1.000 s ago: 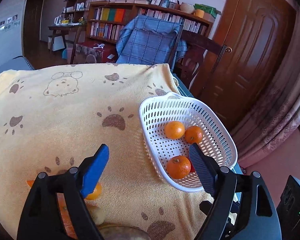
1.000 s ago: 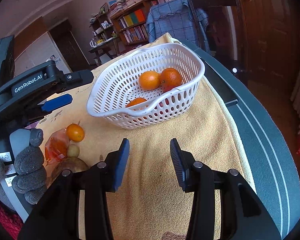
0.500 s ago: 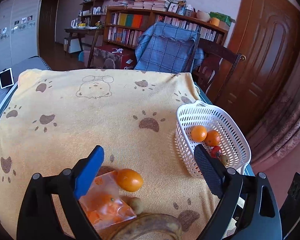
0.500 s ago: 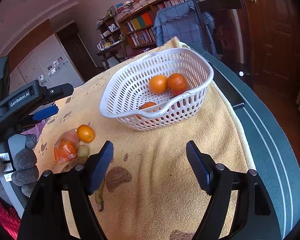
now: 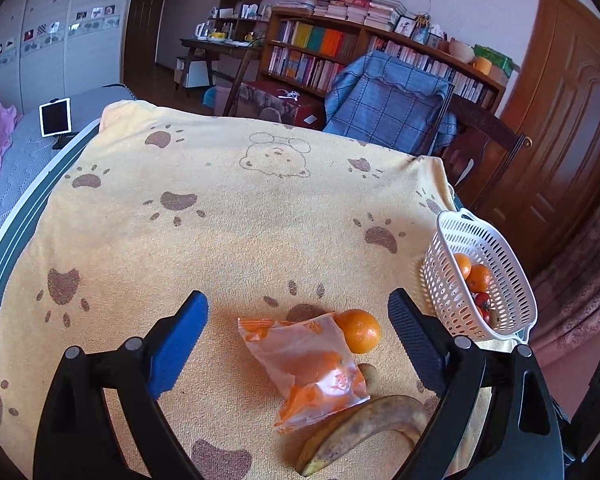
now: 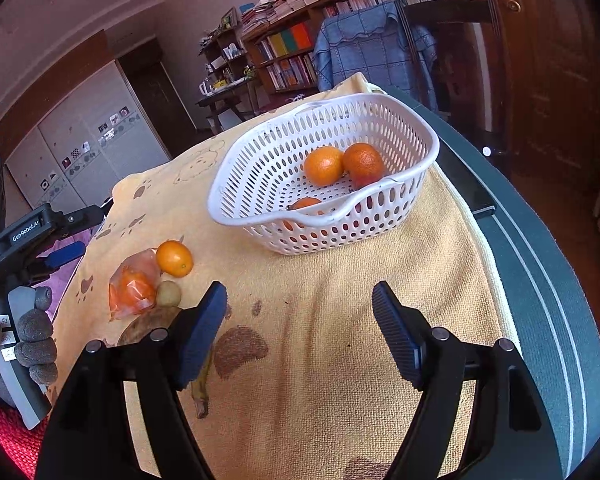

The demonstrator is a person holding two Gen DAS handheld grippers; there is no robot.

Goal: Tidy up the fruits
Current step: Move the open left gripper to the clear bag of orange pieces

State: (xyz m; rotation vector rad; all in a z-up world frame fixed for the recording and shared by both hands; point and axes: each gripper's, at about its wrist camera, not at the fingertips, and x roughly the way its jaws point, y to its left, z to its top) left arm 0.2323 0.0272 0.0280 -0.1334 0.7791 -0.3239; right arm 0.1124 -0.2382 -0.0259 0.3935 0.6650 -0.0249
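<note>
A white perforated basket (image 6: 260, 160) (image 5: 500, 248) sits on the yellow towel and holds several oranges (image 6: 324, 166) and small red fruits (image 5: 482, 300). Left of it lie a loose orange (image 5: 358, 330) (image 6: 174, 258), an orange plastic packet (image 5: 312, 364) (image 6: 132, 290), a small brownish-green fruit (image 5: 367, 376) (image 6: 169, 293) and a spotted banana (image 5: 364, 428). My left gripper (image 5: 298, 344) is open and empty, above the packet and the loose orange. My right gripper (image 6: 298, 328) is open and empty, in front of the basket.
The yellow paw-print towel (image 5: 220, 220) covers the table. The table's dark edge (image 6: 540, 264) runs to the right of the basket. A chair draped in blue cloth (image 5: 388, 104) and bookshelves stand behind the table. A phone on a stand (image 5: 54, 118) is at far left.
My left gripper has moved left, away from the basket, and now frames the packet and loose orange. My right gripper has opened wide and drawn back a little from the basket.
</note>
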